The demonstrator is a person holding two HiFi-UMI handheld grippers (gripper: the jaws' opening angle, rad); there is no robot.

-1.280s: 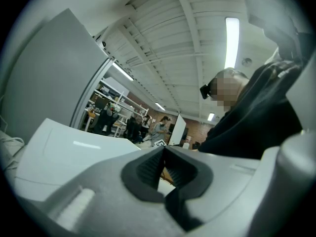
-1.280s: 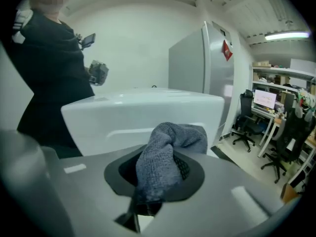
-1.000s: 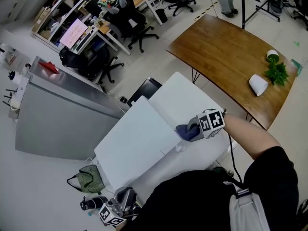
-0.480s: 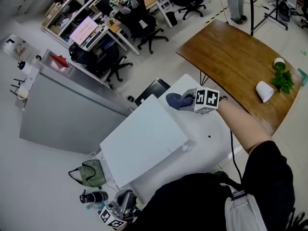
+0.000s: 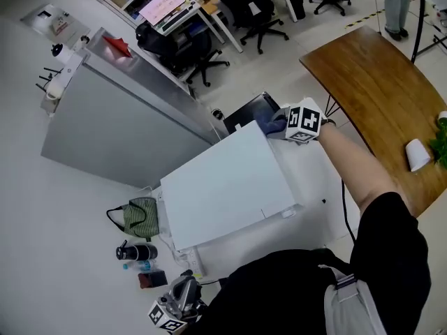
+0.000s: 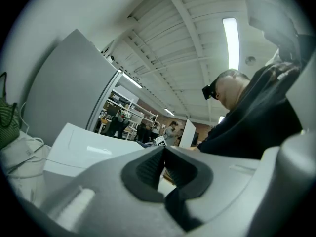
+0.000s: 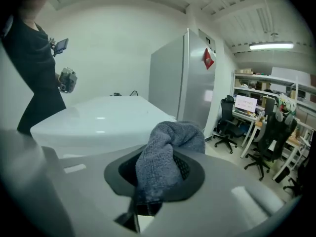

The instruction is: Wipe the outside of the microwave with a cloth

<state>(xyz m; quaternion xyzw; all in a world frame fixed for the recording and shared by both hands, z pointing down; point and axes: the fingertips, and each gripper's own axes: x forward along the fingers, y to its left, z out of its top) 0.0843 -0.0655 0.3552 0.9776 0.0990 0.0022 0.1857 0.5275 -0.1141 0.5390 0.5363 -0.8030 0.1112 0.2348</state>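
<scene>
One snag on the white boxy microwave point(image 5: 227, 187) could tug the grey terry cloth point(image 7: 167, 152) from my right gripper's point(image 7: 155, 179) pinch; left gripper point(image 6: 164, 164) closed, empty.

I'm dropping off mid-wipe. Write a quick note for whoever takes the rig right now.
Right tool: shut on the cloth, at the far corner of the microwave top.
Left tool: shut, empty, held low, clear of the microwave.
Done: the pictures don't show which faces are already wiped.
Left: probably finish the top, then the sides and front.
</scene>
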